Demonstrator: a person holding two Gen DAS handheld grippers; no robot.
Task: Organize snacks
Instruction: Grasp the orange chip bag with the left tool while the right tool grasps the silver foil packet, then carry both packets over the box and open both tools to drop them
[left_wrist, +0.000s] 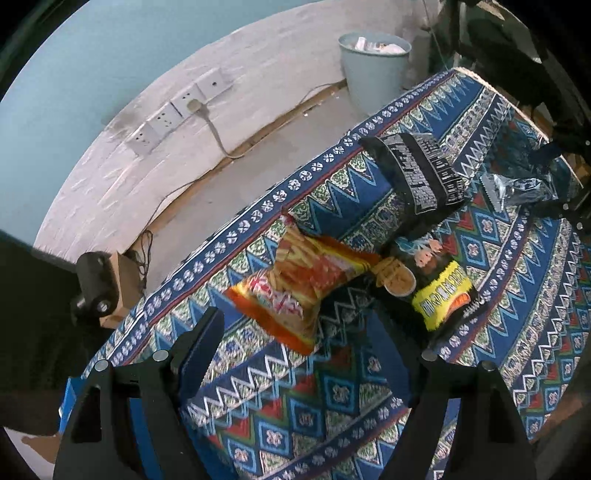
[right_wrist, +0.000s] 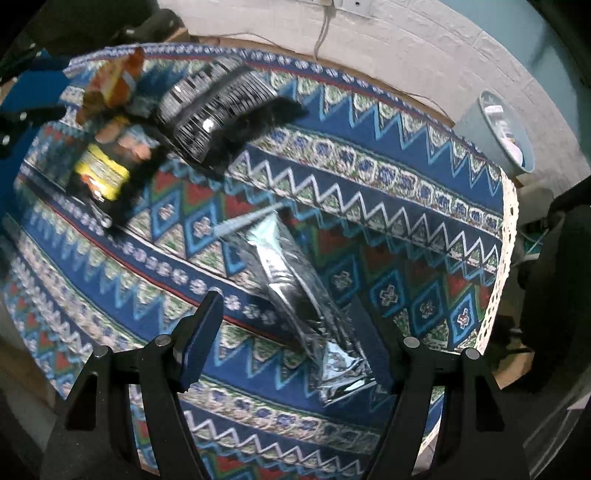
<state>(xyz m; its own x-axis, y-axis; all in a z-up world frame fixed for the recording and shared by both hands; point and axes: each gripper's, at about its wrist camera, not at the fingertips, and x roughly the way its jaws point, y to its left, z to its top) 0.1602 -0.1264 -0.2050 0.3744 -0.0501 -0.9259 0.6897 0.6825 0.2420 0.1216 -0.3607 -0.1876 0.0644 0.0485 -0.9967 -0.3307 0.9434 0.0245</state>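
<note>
Several snack bags lie on a patterned blue tablecloth (left_wrist: 332, 406). My left gripper (left_wrist: 295, 319) hangs open just above an orange fries bag (left_wrist: 303, 288), whose near corner lies between the fingers. Beside it are a black bag with a yellow label (left_wrist: 439, 299) and a black bag with white print (left_wrist: 417, 170). A shiny dark foil bag (right_wrist: 291, 273) lies lengthwise between the fingers of my right gripper (right_wrist: 286, 304), which is open; the left pad stands apart from the bag. The black printed bag (right_wrist: 214, 107), yellow-label bag (right_wrist: 99, 170) and orange bag (right_wrist: 114, 81) show far left.
The table's far edge (left_wrist: 258, 206) drops to a grey floor by a white wall with sockets (left_wrist: 177, 107) and a plugged cable. A pale blue bin (left_wrist: 373, 70) stands on the floor past the table. A lace-trimmed table edge (right_wrist: 509, 229) runs at the right.
</note>
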